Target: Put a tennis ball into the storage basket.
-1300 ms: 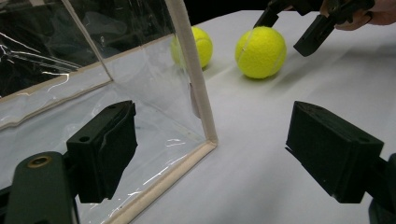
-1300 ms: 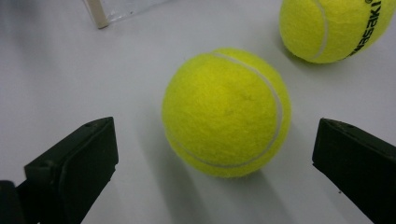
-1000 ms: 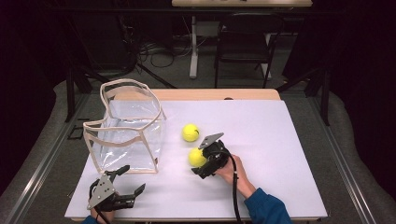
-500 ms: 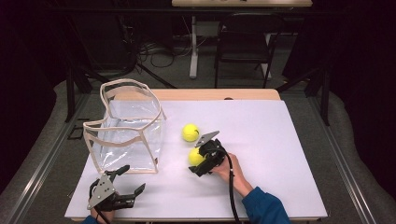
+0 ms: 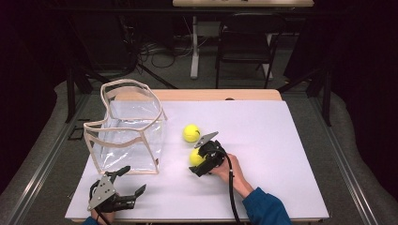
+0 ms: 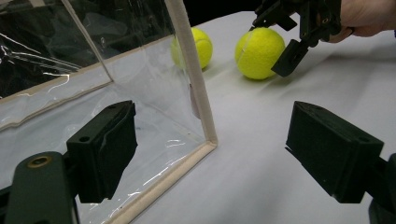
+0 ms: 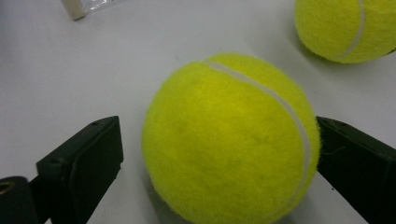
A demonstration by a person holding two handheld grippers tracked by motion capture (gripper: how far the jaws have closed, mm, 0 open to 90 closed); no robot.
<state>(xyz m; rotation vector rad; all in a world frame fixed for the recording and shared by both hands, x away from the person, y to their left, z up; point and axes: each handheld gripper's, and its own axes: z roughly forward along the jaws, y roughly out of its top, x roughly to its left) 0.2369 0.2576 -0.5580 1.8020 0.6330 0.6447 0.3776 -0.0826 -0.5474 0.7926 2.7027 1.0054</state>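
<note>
The person's right gripper (image 5: 199, 161) is reaching over the near fuzzy yellow tennis ball (image 5: 196, 157), which is sitting on the white tabletop (image 5: 281, 150) a little right of the middle. Its black jaws have just been closing in, and the ball is lying between them. In the right gripper view that same ball (image 7: 231, 140) is sitting with the right-hand pad touching or all but touching its felt, while a plain strip of table is showing between the ball and the left-hand pad, so the jaws are still open around it and not clamping it. The ball is resting on the table, not lifted.

A second yellow tennis ball (image 5: 191, 133) is lying just beyond the first, near it but apart, towards the far edge of the table. In the left gripper view both balls are showing side by side past the bag's corner, the first one (image 6: 259, 52) with the right gripper (image 6: 286, 38) around it.

The clear plastic bag with beige fabric trim (image 5: 126, 136) is standing upright and open-topped on the left part of the table, well clear of the two balls.

The left gripper (image 5: 127, 185) is resting low at the near left corner, just in front of the bag, its jaws spread wide with nothing between them.
</note>
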